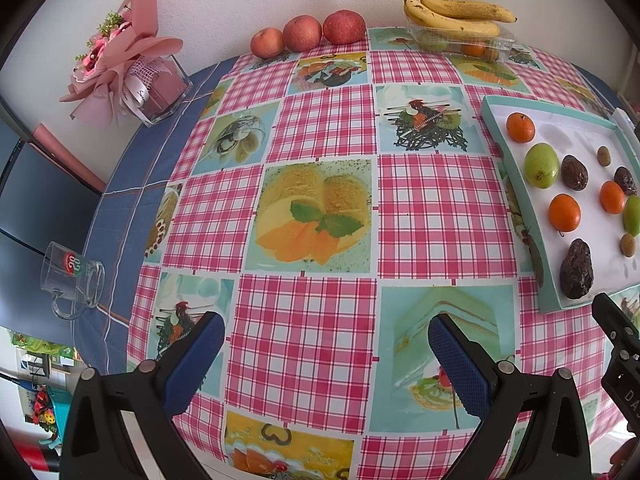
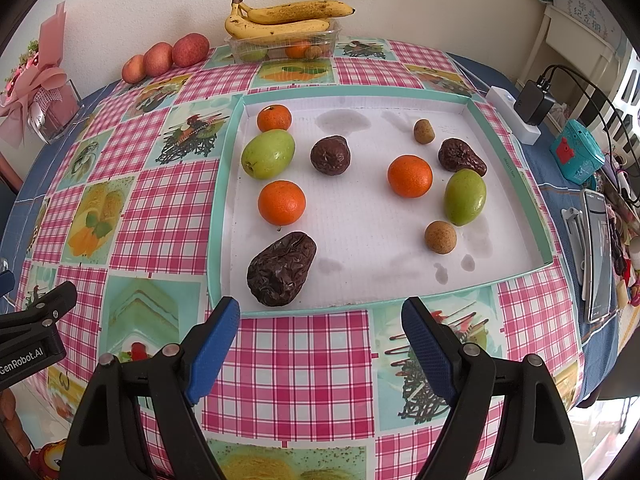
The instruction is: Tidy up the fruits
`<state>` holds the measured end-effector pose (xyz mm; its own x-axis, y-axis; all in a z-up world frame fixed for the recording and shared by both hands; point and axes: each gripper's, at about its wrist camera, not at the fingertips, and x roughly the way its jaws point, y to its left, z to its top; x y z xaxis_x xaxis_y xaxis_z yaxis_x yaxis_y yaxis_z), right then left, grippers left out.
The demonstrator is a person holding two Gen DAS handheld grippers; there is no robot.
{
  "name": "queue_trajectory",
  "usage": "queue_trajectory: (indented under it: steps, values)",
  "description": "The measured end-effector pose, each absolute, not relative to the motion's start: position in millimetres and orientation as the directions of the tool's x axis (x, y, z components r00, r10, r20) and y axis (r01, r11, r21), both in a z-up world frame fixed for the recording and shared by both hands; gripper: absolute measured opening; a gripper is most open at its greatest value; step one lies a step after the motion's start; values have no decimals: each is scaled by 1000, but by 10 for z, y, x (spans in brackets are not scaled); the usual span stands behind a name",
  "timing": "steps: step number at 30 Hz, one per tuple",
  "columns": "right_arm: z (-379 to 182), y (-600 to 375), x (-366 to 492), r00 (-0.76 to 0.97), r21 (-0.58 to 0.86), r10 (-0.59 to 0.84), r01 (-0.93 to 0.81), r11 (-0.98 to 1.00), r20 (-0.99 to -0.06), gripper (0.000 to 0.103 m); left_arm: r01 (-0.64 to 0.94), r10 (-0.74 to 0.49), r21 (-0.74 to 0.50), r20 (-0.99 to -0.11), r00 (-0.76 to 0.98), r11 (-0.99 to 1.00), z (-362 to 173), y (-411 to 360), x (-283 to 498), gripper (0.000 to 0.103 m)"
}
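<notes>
A table against a pale wall is covered by a pink checked cloth (image 2: 296,360) printed with dessert pictures. In the right wrist view, a shallow teal-rimmed tray (image 2: 224,184) with a white floor is seen at the centre of the frame, and the loose fruit is spread inside it: three oranges (image 2: 281,202), two green fruits (image 2: 268,153), three dark wrinkled fruits (image 2: 281,267) and two small brown round fruits (image 2: 440,237), all apart from one another. At the top centre of the frame, bananas (image 2: 280,20) are laid on a clear plastic container (image 2: 280,46) holding more fruit, and three red apples (image 2: 166,58) are lined up to its left along the wall. The right gripper (image 2: 320,352) is held over the cloth at the lower centre, just short of the tray's near rim, its blue-padded jaws spread wide with nothing between them. In the left wrist view, the left gripper (image 1: 326,364) is likewise seen with its jaws wide apart and empty, over bare cloth to the left of the tray. A pink bouquet (image 1: 120,60) is seen at the upper left and a glass mug (image 1: 72,280) at the left edge.
</notes>
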<state>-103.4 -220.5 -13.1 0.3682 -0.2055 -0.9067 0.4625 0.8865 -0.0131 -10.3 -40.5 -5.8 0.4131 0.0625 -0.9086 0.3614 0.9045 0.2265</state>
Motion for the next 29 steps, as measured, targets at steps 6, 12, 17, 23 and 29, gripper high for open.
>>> queue_trajectory:
  steps: [6, 12, 17, 23, 29]
  values:
    - [-133, -2209, -1032, 368, -13, -205, 463, 886, -907, 84, 361, 64, 228, -909, 412, 904, -55, -412, -103, 103]
    - [-136, -2208, -1034, 368, -13, -205, 462, 887, -907, 84, 362, 74, 239, -907, 414, 901, -71, -400, -106, 103]
    - [-138, -2207, -1034, 368, -13, -206, 464, 886, -907, 84, 364, 82, 251, -904, 420, 897, -61, -406, -108, 103]
    - [-137, -2212, -1033, 368, -13, -206, 463, 886, -907, 84, 361, 88, 261, -899, 430, 895, -38, -401, -117, 103]
    - [-135, -2207, -1033, 367, -14, -206, 463, 886, -907, 84, 361, 90, 262, -899, 429, 895, -40, -406, -116, 103]
